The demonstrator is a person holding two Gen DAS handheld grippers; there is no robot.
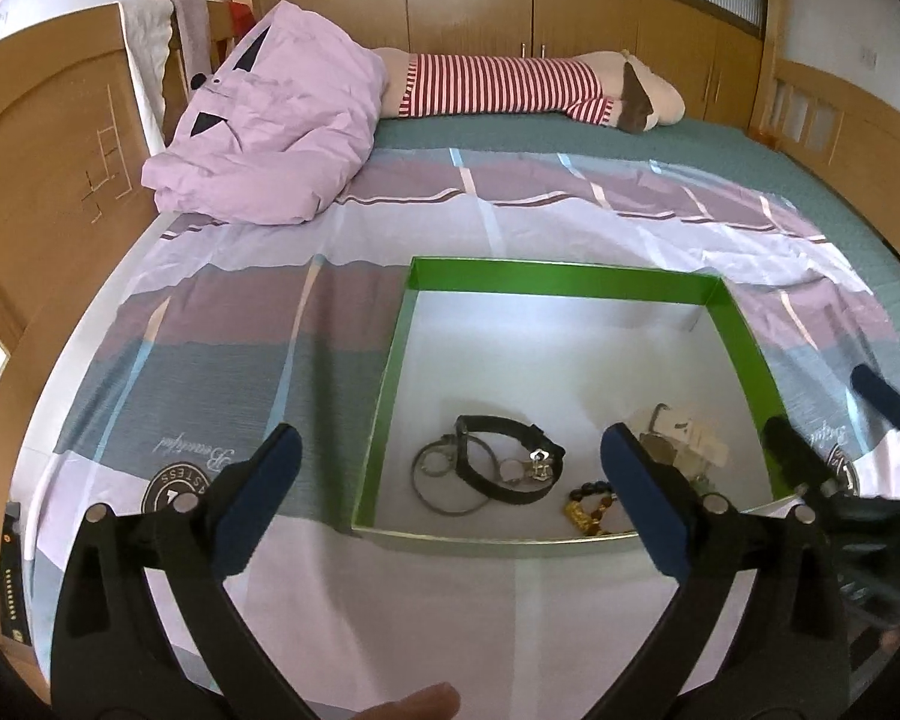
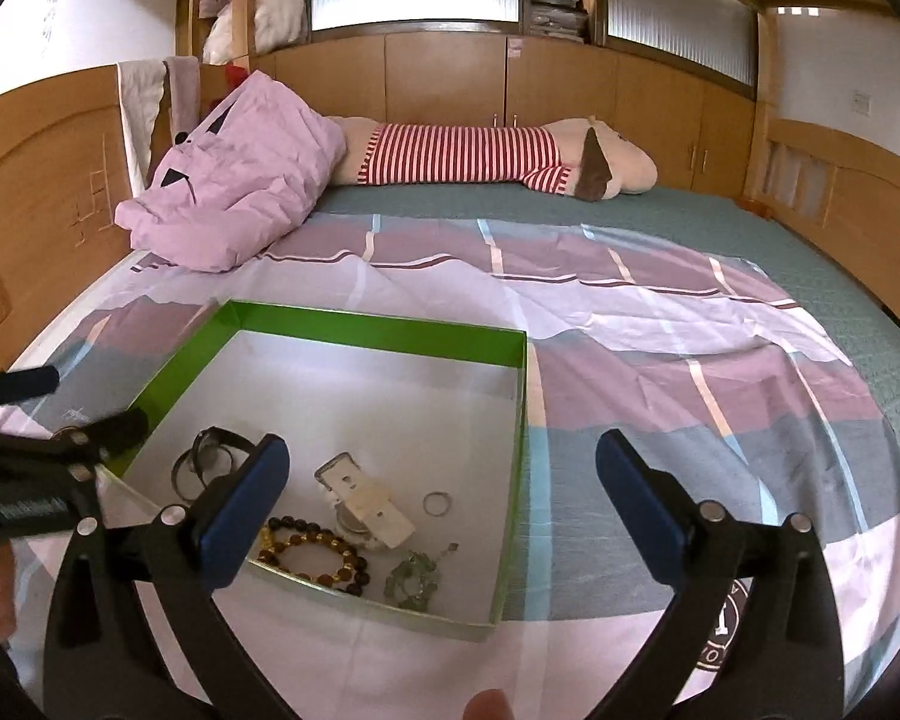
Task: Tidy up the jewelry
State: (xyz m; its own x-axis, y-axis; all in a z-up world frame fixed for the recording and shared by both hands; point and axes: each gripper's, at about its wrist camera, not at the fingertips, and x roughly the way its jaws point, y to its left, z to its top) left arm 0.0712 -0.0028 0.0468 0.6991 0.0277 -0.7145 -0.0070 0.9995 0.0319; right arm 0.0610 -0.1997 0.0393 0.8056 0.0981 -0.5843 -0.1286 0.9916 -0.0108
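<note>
A green-walled box [image 1: 570, 278] with a white floor lies on the bed; it also shows in the right wrist view [image 2: 366, 327]. Inside it lie a black watch [image 1: 504, 456], metal bangles [image 1: 444, 480], a brown bead bracelet [image 2: 315, 552], a white watch [image 2: 366, 501], a small silver ring [image 2: 437, 504] and a green bead piece [image 2: 413, 582]. My left gripper [image 1: 450, 492] is open and empty, just before the box's near wall. My right gripper [image 2: 441, 501] is open and empty, over the box's near right part.
The box sits on a pink, grey and white sheet [image 2: 660, 330] over a green bedspread. A pink pillow [image 1: 270, 132] and a striped plush toy [image 1: 510, 87] lie at the far side. Wooden bed boards and cabinets surround the bed.
</note>
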